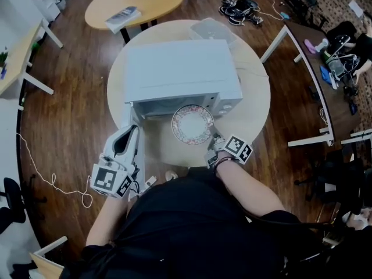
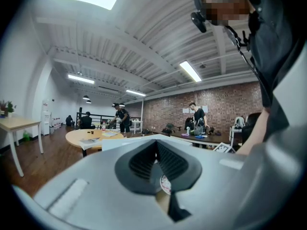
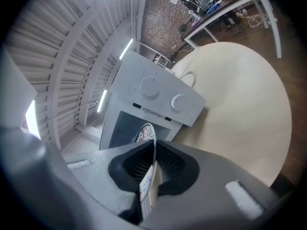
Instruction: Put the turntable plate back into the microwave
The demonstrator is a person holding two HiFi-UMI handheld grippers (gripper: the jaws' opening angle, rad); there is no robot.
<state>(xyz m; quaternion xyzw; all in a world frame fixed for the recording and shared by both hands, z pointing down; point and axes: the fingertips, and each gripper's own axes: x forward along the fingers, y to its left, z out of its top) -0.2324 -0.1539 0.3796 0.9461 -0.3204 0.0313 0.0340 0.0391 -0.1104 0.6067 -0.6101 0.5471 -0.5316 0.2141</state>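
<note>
Right hand-held gripper (image 1: 215, 143) is pinched on near rim of turntable plate (image 1: 192, 124); plate is held ~level w/ microwave (image 1: 180, 74) opening straight ahead.

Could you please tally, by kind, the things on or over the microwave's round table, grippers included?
Microwave: 1
Plate: 1
Clear box: 1
Grippers: 2 (left gripper, right gripper)
Total: 5
</note>
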